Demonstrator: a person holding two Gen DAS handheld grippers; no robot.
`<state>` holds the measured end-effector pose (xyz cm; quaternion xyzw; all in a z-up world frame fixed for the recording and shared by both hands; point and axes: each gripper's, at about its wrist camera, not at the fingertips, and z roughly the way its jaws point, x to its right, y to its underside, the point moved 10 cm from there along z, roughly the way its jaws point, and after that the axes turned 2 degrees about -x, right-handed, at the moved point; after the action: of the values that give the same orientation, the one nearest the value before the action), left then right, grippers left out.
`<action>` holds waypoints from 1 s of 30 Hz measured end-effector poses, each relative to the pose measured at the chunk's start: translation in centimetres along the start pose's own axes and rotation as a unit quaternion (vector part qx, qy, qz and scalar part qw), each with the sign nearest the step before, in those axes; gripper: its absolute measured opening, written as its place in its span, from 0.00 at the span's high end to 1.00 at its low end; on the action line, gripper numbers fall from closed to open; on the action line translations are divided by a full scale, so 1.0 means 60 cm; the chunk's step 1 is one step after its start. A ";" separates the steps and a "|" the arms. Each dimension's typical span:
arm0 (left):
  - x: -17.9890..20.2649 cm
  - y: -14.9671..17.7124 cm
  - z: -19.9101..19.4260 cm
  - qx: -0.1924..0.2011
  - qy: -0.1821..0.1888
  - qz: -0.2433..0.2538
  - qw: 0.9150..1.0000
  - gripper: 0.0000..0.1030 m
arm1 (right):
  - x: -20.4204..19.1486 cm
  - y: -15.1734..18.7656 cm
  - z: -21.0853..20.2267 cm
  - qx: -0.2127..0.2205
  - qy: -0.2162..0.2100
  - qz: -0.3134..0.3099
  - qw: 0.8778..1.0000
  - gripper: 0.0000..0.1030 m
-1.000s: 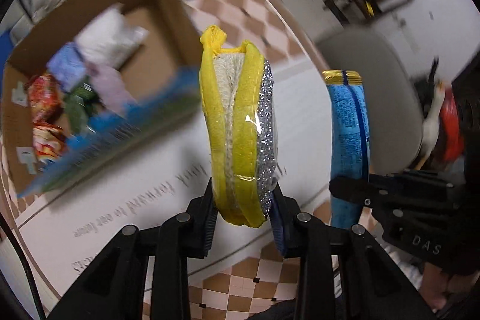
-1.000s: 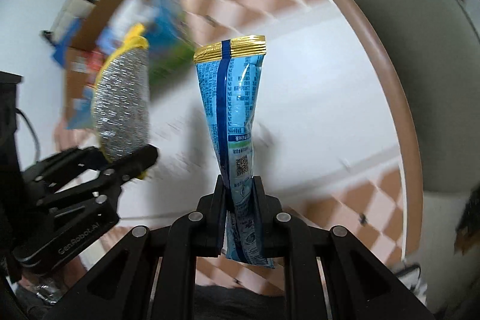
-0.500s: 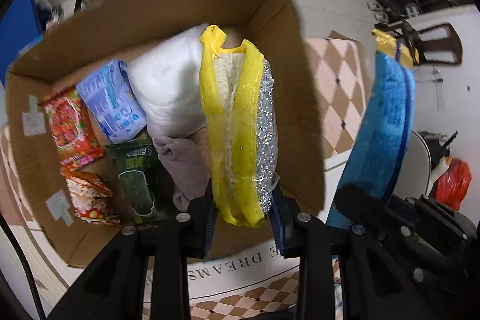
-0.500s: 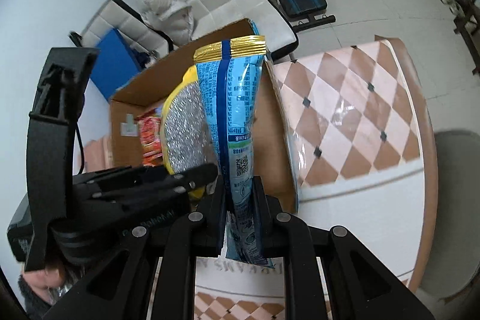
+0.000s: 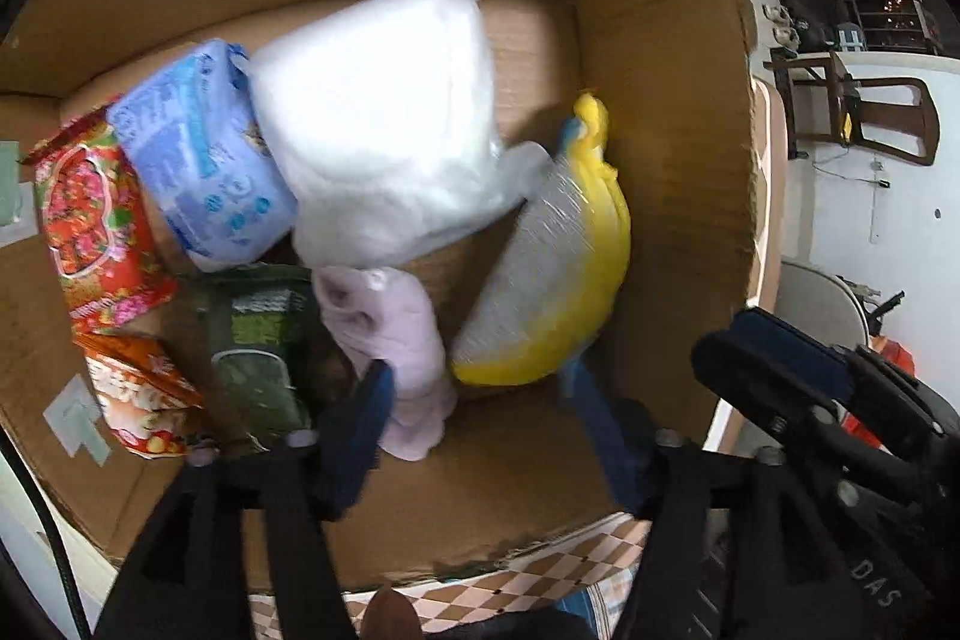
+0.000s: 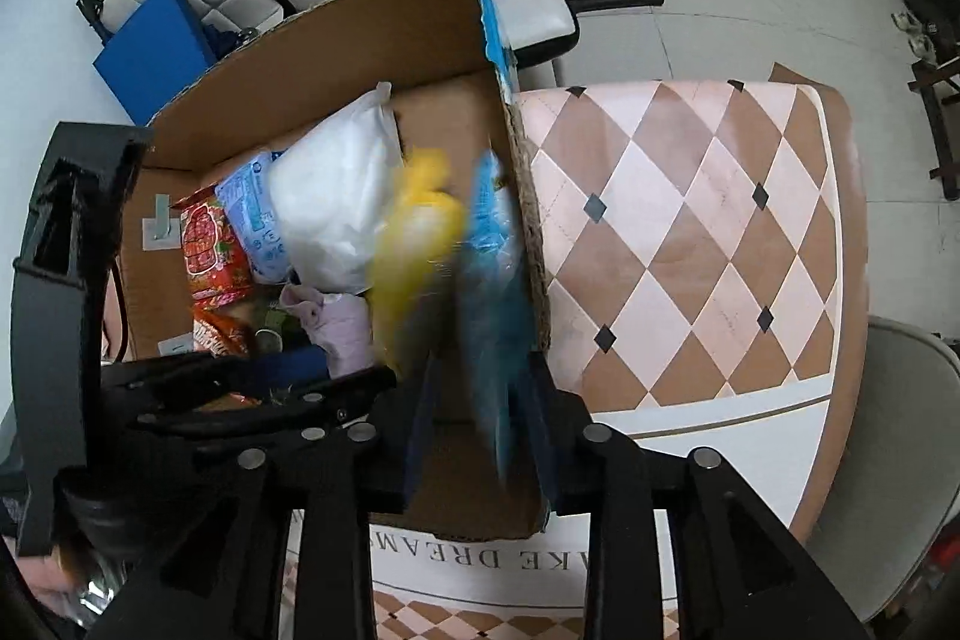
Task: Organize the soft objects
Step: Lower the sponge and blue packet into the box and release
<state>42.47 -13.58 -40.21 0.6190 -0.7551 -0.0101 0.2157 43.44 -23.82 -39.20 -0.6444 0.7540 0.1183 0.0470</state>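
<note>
Yellow scouring sponge point(image 5: 552, 274) with a silver glitter face, sealed in clear film, lies free in the cardboard box point(image 5: 666, 112), leaning against a white padded bag point(image 5: 384, 124); its long axis runs diagonally, the knotted yellow tip pointing to the far wall of the box. The left gripper point(image 5: 474, 418) hangs above it, its fingers opening and parted well clear of the sponge, nothing pressed between them. The left wrist view alone resolves the box contents: a pale blue wipes pack point(image 5: 198, 172), red snack packets point(image 5: 96, 214), a green packet point(image 5: 258, 340) and a lilac cloth point(image 5: 396, 346). The right wrist view alone shows the blue snack pouch point(image 6: 498, 316), motion-blurred and upright between the opening fingers of the right gripper point(image 6: 480, 418), beside the box's right wall, and the checkered worktop point(image 6: 690, 244) carrying the box.
</note>
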 end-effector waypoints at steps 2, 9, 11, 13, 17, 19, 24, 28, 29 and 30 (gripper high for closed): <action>-0.007 0.003 -0.007 0.009 -0.009 -0.005 1.000 0.34 | -0.001 0.001 -0.008 0.001 -0.001 -0.002 1.000 0.62; -0.036 0.012 -0.044 0.043 -0.025 -0.011 0.999 0.24 | 0.012 0.002 -0.039 0.024 0.038 -0.013 0.999 0.26; -0.052 0.026 -0.062 0.062 -0.043 -0.010 0.997 0.20 | 0.009 0.010 -0.045 0.029 0.047 -0.019 0.998 0.25; -0.062 0.034 -0.071 0.079 -0.058 -0.013 0.995 0.14 | 0.003 0.020 -0.050 0.033 0.049 -0.023 0.998 0.20; -0.107 0.061 -0.098 0.119 -0.084 -0.032 0.989 0.08 | -0.008 0.040 -0.061 0.056 0.062 -0.037 0.996 0.00; -0.125 0.075 -0.106 0.139 -0.099 -0.042 0.984 0.07 | -0.019 0.051 -0.060 0.066 0.072 -0.046 0.994 0.00; -0.166 0.098 -0.114 0.169 -0.133 -0.062 0.975 0.04 | -0.046 0.076 -0.046 0.079 0.092 -0.062 0.991 0.00; -0.188 0.105 -0.120 0.179 -0.141 -0.065 0.972 0.04 | -0.064 0.090 -0.034 0.086 0.096 -0.061 0.990 0.00; -0.191 0.105 -0.120 0.181 -0.139 -0.066 0.971 0.04 | -0.064 0.090 -0.032 0.088 0.097 -0.059 0.990 0.00; -0.196 0.107 -0.119 0.180 -0.137 -0.067 0.972 0.04 | -0.065 0.091 -0.031 0.089 0.098 -0.055 0.990 0.00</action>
<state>40.59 0.77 -35.63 0.6895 -0.7238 0.0267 -0.0058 38.86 -19.77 -35.91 -0.6869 0.7257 -0.0155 0.0363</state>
